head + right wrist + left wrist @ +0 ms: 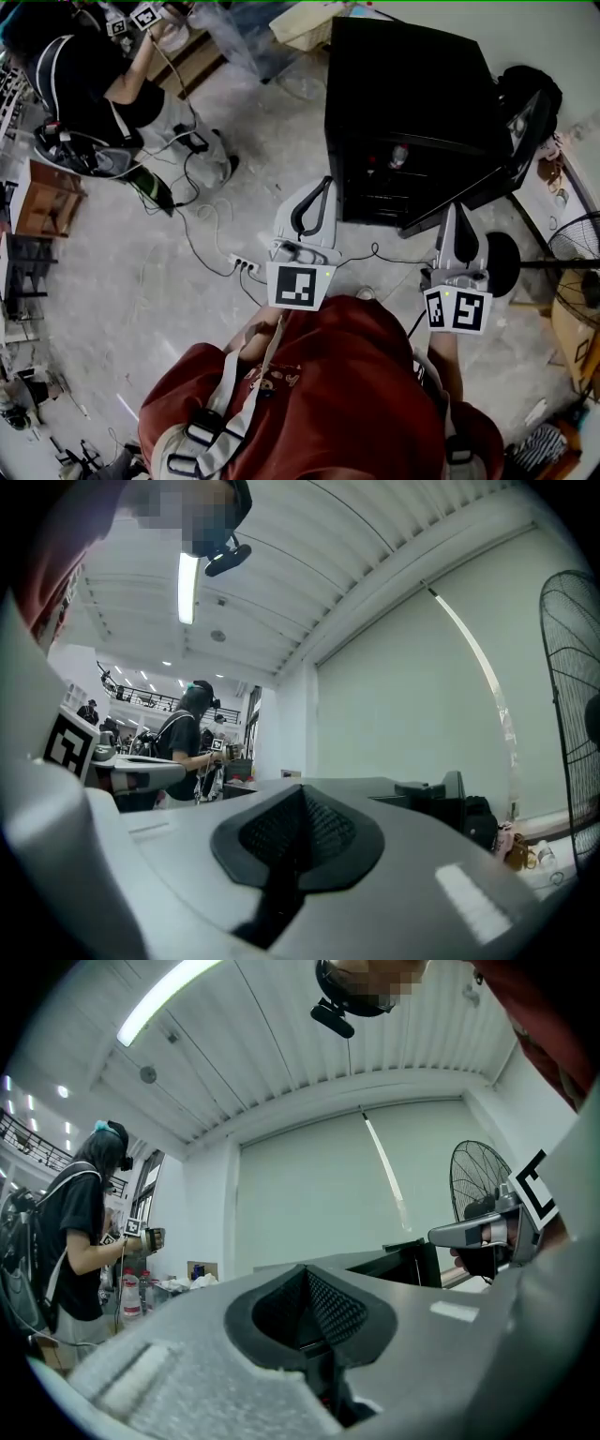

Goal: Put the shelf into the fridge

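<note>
The black fridge [412,103] stands on the floor ahead of me, its door [487,183] swung open to the right. Dark shelves and a small item show inside; I cannot make out a loose shelf anywhere. My left gripper [322,187] is held level in front of the fridge's left corner, jaws together with nothing between them [305,1274]. My right gripper [457,211] points at the open door, also shut and empty [302,794]. In the left gripper view the right gripper [483,1232] shows at the right, beside the fridge top [403,1260].
A standing fan [579,253] and its round base [504,264] are at the right of the fridge. Cables and a power strip [242,265] lie on the floor at my left. Another person [89,75] in black stands at the far left, holding grippers. A wooden cabinet [42,199] stands at the left edge.
</note>
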Tool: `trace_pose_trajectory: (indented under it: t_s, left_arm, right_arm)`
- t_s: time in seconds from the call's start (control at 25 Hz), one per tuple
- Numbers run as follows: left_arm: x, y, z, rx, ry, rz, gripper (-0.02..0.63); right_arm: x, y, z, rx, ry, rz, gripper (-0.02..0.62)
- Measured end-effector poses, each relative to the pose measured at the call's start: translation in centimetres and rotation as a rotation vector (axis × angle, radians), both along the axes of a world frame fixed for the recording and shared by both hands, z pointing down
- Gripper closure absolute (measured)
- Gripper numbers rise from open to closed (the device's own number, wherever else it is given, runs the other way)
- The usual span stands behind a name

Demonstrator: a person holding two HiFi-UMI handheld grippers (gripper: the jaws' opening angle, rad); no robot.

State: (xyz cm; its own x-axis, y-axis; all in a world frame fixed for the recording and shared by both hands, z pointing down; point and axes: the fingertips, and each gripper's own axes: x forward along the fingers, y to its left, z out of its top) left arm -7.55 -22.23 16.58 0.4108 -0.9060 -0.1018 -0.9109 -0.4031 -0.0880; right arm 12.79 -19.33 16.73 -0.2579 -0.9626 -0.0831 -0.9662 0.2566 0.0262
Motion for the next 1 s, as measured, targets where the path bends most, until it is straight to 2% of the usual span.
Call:
trace_pose_trajectory:
  t_s: [1.0]
  left_arm:
    - [0.2,1.0,0.9,-0.025,-0.015,-0.013,0.600]
  right_arm:
    - [0.5,0.5,1.3,-0.040,-0.007,-0.001,0.597]
